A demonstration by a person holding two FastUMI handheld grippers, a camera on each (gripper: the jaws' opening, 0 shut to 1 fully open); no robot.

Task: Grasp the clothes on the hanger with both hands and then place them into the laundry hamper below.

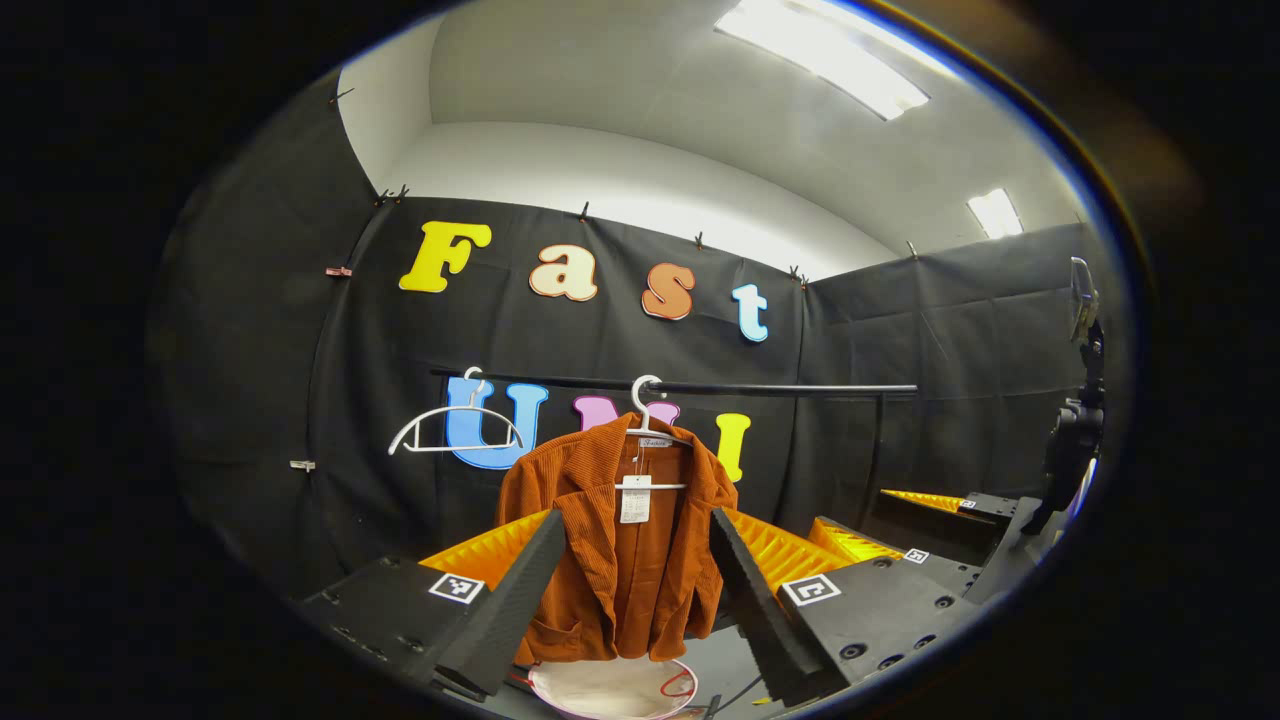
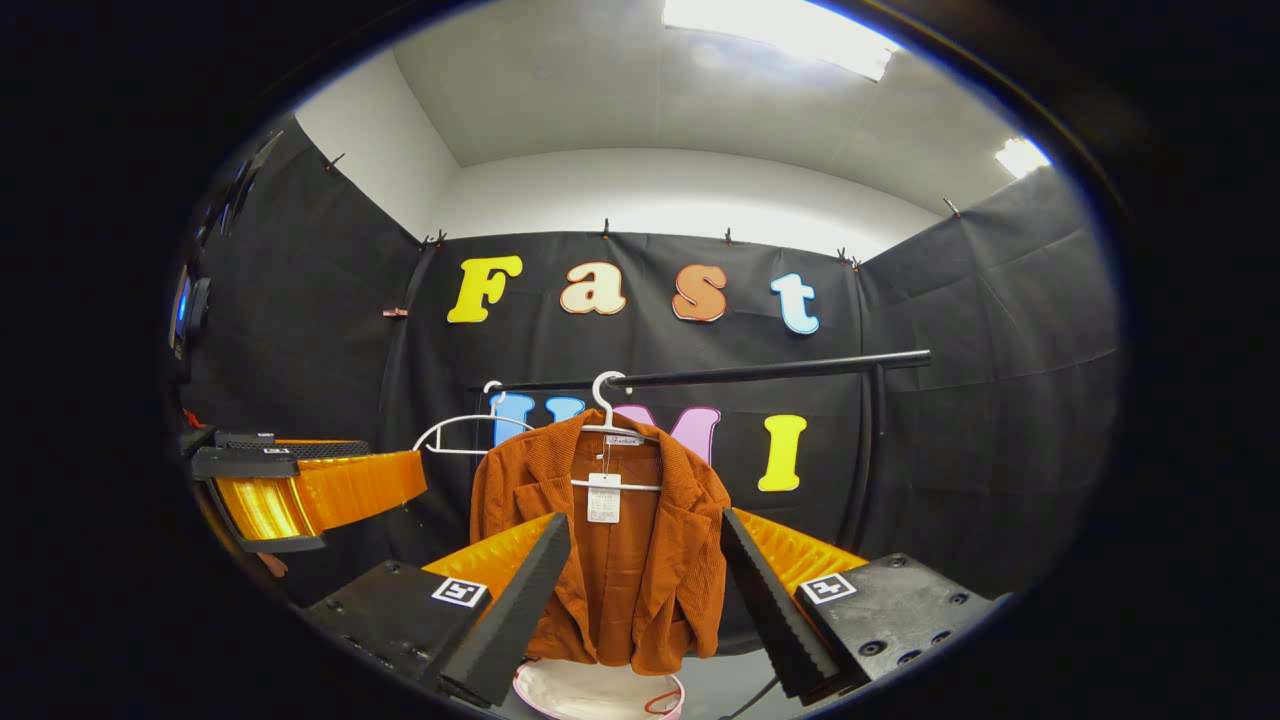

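A rust-orange corduroy jacket (image 1: 620, 540) (image 2: 615, 550) hangs on a white hanger (image 1: 650, 420) (image 2: 607, 412) from a black rail (image 1: 760, 387) (image 2: 760, 373), a paper tag at its collar. Below it stands a round white hamper (image 1: 610, 690) (image 2: 590, 692) with a pink rim. My left gripper (image 1: 637, 555) is open, its fingers framing the jacket from a distance, nothing between them. My right gripper (image 2: 645, 555) is open too, level with the jacket and short of it. The right gripper (image 1: 900, 545) also shows at the right of the left gripper view, and the left gripper (image 2: 300, 490) at the left of the right gripper view.
An empty white hanger (image 1: 455, 425) (image 2: 465, 432) hangs left of the jacket on the same rail. The rail's black upright post (image 2: 870, 450) stands at the right. Black cloth walls close the booth behind and at both sides. A camera mount (image 1: 1075, 430) stands at far right.
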